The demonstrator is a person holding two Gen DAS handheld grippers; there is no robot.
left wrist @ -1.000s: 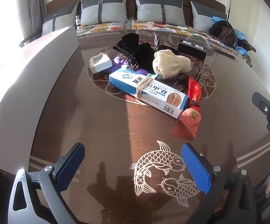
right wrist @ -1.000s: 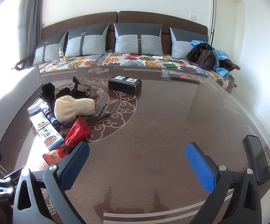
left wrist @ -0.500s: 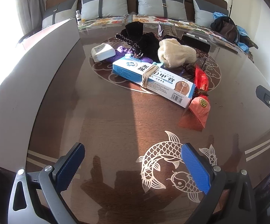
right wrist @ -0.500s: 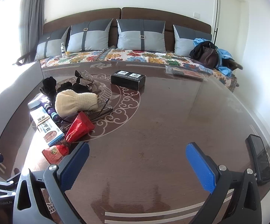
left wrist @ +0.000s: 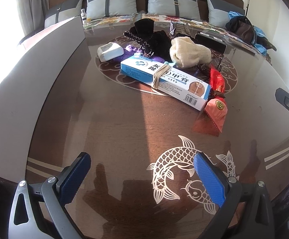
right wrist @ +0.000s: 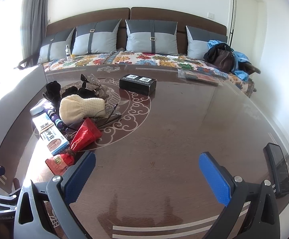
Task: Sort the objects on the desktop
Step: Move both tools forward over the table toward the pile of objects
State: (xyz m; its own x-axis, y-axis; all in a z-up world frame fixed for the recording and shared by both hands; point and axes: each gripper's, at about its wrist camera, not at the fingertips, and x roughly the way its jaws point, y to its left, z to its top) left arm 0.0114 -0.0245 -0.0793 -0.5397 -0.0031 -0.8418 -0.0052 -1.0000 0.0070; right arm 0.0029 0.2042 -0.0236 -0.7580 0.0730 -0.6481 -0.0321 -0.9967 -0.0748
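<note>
A pile of objects lies mid-table: a blue-and-white cream box [left wrist: 164,80] with a rubber band, a red wrapped packet [left wrist: 217,99], a cream knitted mitt [left wrist: 188,52], black velvet pouches [left wrist: 150,36], a white device [left wrist: 110,51] and a purple item. In the right wrist view the box [right wrist: 49,134], packet [right wrist: 80,139], mitt [right wrist: 80,109] and a black box [right wrist: 137,84] show. My left gripper [left wrist: 142,174] is open and empty, above the fish inlay short of the pile. My right gripper [right wrist: 147,171] is open and empty, right of the packet.
The brown glass-topped table [right wrist: 184,123] has a grey wall panel [left wrist: 24,69] along its left. A black phone [right wrist: 278,168] lies at the right edge. A clear packet [right wrist: 199,76] lies at the far right. A sofa with cushions [right wrist: 152,37] and a bag [right wrist: 222,57] stands behind.
Both grippers have moved slightly forward toward the pile, so the objects look a little nearer. Both stay open and empty. Nothing on the table has moved.
</note>
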